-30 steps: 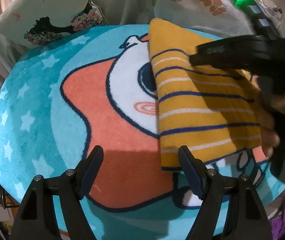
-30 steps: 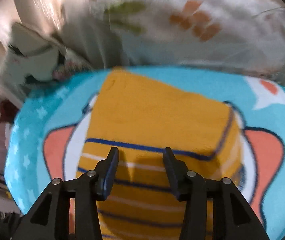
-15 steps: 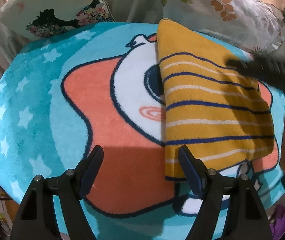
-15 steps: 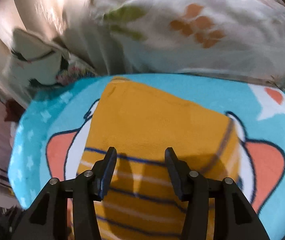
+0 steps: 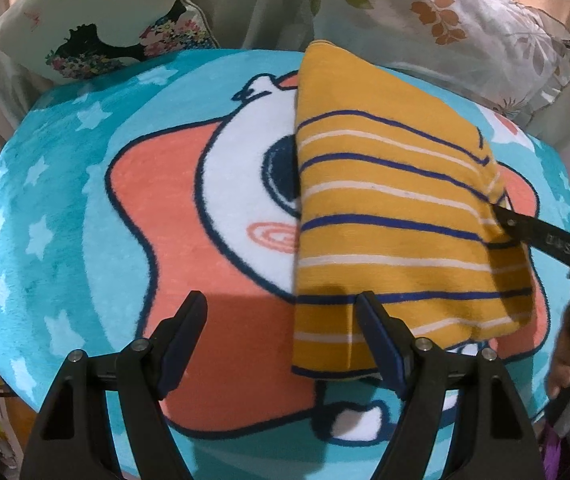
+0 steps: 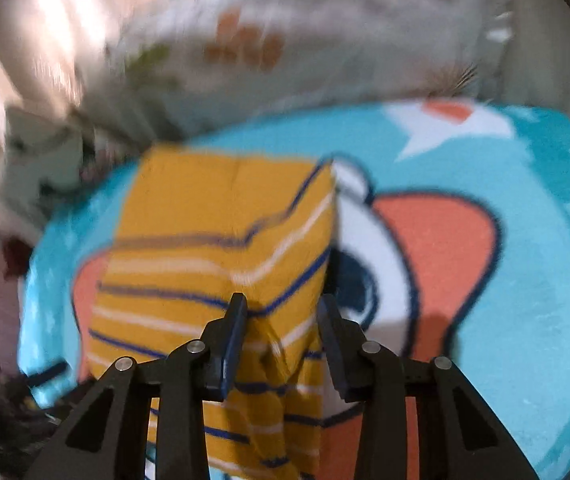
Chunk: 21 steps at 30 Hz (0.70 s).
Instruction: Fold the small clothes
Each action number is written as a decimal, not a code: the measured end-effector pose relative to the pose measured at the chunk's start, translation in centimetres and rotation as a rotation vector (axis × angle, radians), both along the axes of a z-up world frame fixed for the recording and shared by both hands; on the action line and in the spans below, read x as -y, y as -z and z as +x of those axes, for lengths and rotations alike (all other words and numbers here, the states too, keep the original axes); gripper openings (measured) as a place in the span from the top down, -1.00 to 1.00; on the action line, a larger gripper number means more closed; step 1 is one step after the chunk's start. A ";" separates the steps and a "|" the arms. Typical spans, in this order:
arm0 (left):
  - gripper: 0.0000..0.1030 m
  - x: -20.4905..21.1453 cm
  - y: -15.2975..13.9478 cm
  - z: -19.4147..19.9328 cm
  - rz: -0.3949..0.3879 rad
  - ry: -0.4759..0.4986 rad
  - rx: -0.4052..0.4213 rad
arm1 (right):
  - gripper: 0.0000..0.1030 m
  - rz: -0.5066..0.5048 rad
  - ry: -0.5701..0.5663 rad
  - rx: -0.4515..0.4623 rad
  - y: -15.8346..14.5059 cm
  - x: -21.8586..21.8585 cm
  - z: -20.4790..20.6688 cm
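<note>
A folded yellow garment with navy and white stripes (image 5: pixel 389 216) lies on a turquoise cartoon rug (image 5: pixel 85 208). My left gripper (image 5: pixel 281 320) is open and empty just in front of the garment's near left corner. My right gripper (image 6: pixel 283 320) is open, and the garment's edge (image 6: pixel 213 240) bunches up between its fingers. In the left wrist view one right finger (image 5: pixel 545 240) touches the garment's right edge. The right wrist view is blurred.
A printed pillow (image 5: pixel 117 32) and a leaf-patterned cushion (image 5: pixel 465 28) lie behind the rug. The rug's front and side edges drop off to clutter below. A hand (image 5: pixel 569 356) holds the right gripper at the far right.
The right gripper has swung from above the garment to its right edge and come down low, and the cloth now bunches between its fingers. The left gripper has edged closer to the near corner.
</note>
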<state>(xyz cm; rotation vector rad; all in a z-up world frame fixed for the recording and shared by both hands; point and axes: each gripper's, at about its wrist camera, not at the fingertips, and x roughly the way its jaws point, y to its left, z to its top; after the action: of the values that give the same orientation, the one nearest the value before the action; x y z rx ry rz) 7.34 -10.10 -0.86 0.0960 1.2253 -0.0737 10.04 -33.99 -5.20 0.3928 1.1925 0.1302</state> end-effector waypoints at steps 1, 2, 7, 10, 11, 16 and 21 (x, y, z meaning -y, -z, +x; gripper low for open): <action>-0.48 0.2 -0.2 -0.2 0.001 0.005 0.005 | 0.21 0.010 0.020 0.004 0.0 0.3 -0.1; -0.48 0.3 -0.3 -0.4 0.003 0.008 0.013 | 0.21 0.015 0.049 0.015 -0.7 0.9 0.0; -0.48 0.0 -0.4 -1.1 0.018 0.005 0.019 | 0.24 -0.037 0.075 0.151 -4.6 1.1 1.9; -0.48 -0.6 -0.7 -1.2 0.015 -0.014 0.024 | 0.31 0.015 0.029 0.085 -2.4 -0.1 5.1; -0.48 -0.8 -0.9 -1.2 0.017 -0.021 0.033 | 0.31 0.008 0.009 0.031 -1.0 -0.8 6.1; -0.49 -2.0 -1.9 -1.2 0.017 -0.060 0.071 | 0.18 0.001 0.014 -0.008 -0.2 -0.4 7.2; -0.49 -2.0 -1.6 -1.3 0.005 -0.070 0.068 | 0.12 -0.068 -0.012 0.028 -2.0 -1.5 3.4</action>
<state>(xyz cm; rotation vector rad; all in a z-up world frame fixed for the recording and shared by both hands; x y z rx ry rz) 6.03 -8.15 0.77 0.0598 1.1597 -0.0066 13.45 -32.49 -3.17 0.3236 1.1686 0.1045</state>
